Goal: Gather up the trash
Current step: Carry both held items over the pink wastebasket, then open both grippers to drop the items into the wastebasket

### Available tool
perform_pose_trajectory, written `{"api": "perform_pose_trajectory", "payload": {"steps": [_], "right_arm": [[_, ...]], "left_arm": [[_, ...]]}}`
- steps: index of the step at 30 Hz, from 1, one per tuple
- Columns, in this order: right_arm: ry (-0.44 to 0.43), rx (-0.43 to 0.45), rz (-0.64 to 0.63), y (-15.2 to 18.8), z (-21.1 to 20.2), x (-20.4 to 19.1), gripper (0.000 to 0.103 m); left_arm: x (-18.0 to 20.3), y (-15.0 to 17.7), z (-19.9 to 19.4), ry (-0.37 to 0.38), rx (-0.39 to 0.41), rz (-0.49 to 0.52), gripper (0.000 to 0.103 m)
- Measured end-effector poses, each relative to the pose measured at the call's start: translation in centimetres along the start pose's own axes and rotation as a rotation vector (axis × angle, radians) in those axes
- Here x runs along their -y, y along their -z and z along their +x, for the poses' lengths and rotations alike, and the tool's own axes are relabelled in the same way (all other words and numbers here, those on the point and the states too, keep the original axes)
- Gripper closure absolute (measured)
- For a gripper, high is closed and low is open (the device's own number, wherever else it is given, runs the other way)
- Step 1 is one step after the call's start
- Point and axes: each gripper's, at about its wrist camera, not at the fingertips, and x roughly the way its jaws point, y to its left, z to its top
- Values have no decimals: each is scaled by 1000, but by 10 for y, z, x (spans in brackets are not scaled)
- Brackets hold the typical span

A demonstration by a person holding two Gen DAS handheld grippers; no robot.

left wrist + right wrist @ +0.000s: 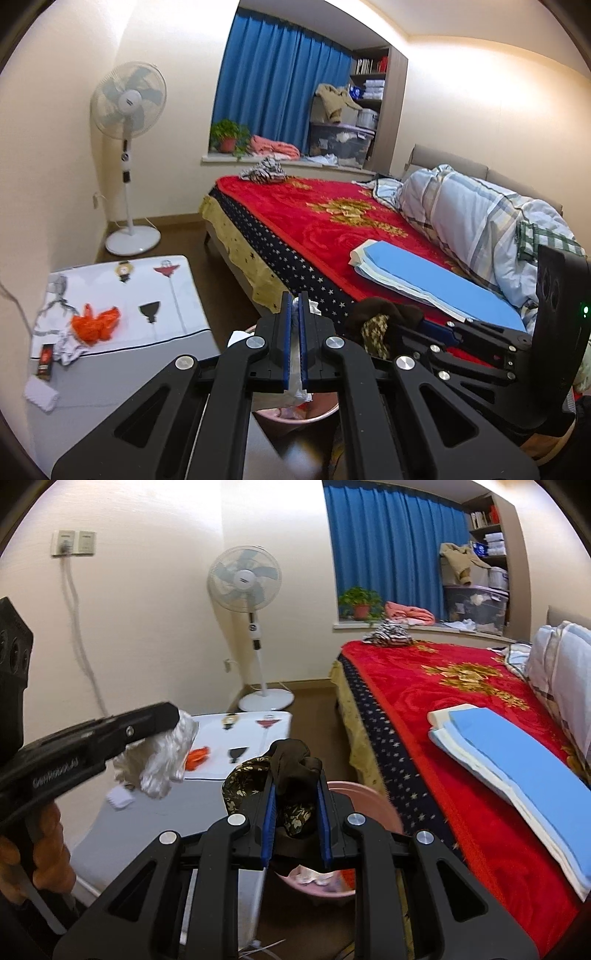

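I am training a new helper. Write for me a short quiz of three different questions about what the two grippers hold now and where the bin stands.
1. True or false: the left gripper is shut on white crumpled paper.
2. What does the right gripper hold? A) orange bag B) dark patterned cloth C) blue pad
3. Fill in: the pink bin stands between the white cabinet and the ____.

Key: 1 true; 2 B; 3 bed.
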Motion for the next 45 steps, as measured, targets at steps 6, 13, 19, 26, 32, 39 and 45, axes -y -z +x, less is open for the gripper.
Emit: {"api": "perform_pose_trajectory", "payload": {"steps": [6,13,19,26,32,39,45], "right_arm": [[67,-69,15,8,62,35,83],[100,-143,60,22,117,63,83],[128,-192,62,35,154,73,83],[145,-265,68,52,183,81,79],[153,-305,94,60,197,85,68],[191,-311,77,61,199,82,28],[192,-270,48,43,176,71,19]], "left_arm": [[-7,7,66,27,-47,-29,100],[-23,33,140,22,-143,-78,100],[-25,52,183,-7,-206,-61,100],[-33,69,214,-36,-287,-73,99],[-41,81,228,-65,-337,-83,86],[-56,88,220,-190,-318,-92,17],[-59,71,186,-213,-293,-96,14]]}}
